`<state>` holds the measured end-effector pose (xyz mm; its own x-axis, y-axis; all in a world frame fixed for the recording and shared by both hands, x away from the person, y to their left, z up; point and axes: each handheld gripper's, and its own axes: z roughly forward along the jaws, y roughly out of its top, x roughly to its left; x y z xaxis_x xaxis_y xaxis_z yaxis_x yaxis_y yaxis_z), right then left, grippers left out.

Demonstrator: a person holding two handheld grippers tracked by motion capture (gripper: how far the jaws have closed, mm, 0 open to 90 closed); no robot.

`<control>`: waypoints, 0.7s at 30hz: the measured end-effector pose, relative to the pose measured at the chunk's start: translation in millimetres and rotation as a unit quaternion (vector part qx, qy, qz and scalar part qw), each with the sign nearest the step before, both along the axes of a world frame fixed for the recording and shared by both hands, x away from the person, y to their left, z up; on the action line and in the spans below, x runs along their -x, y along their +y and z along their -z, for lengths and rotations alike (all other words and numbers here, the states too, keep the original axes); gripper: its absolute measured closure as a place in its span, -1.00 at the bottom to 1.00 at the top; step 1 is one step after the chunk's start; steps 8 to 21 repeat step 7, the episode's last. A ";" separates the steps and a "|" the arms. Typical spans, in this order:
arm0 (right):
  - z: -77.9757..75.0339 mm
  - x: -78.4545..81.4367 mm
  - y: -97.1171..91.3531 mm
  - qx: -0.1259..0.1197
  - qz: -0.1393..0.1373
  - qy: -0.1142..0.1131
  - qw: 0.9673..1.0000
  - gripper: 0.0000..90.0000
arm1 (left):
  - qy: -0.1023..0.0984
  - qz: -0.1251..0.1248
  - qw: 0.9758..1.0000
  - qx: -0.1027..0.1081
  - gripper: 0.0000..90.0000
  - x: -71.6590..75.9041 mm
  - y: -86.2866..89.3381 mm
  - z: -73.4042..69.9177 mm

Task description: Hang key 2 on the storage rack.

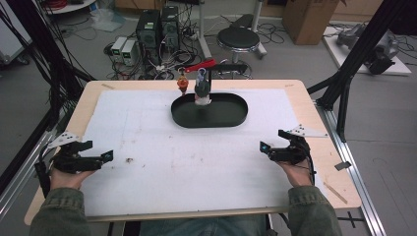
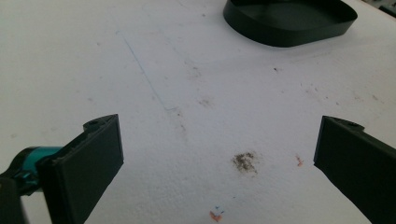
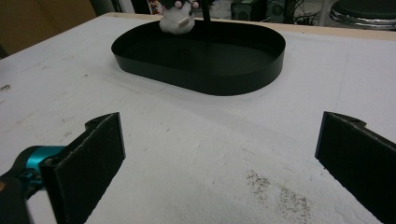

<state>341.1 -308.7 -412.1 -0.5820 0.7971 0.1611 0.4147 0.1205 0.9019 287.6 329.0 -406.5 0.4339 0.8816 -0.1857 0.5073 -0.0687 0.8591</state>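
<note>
A black oval tray (image 1: 231, 120) lies at the far middle of the white sheet (image 1: 147, 147). At its back edge a small black stand (image 1: 209, 73) with a red arm carries a hanging white and pink figure (image 1: 202, 94) and an orange ornament (image 1: 182, 85). My left gripper (image 1: 101, 151) rests near the table's left edge, open and holding nothing. The right gripper (image 1: 273, 141) sits near the right edge, also open and holding nothing. In the left gripper view its jaws (image 2: 219, 154) stand wide apart over bare sheet, with the tray (image 2: 280, 35) far ahead. The right gripper (image 3: 219, 154) faces the tray (image 3: 210, 84) and the figure (image 3: 177, 21).
A dark smudge (image 2: 245, 161) marks the sheet between the left jaws. Behind the table stand a black stool (image 1: 238, 39), computer towers (image 1: 157, 27) and a cardboard box (image 1: 310, 14). A black frame strut (image 1: 344, 83) rises at the table's right side.
</note>
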 end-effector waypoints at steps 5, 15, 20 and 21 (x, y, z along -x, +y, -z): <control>1.0 -0.8 0.6 0.001 -0.004 0.002 1.000 -0.99 | -0.011 0.007 1.000 0.015 -0.96 7.6 4.7 2.7; 1.3 -1.1 1.1 0.001 -0.005 0.004 1.000 -0.99 | -0.017 0.005 1.000 0.017 -0.96 9.7 5.3 3.0; 1.3 -1.1 1.1 0.001 -0.005 0.004 1.000 -0.99 | -0.017 0.005 1.000 0.017 -0.96 9.7 5.3 3.0; 1.3 -1.1 1.1 0.001 -0.005 0.004 1.000 -0.99 | -0.017 0.005 1.000 0.017 -0.96 9.7 5.3 3.0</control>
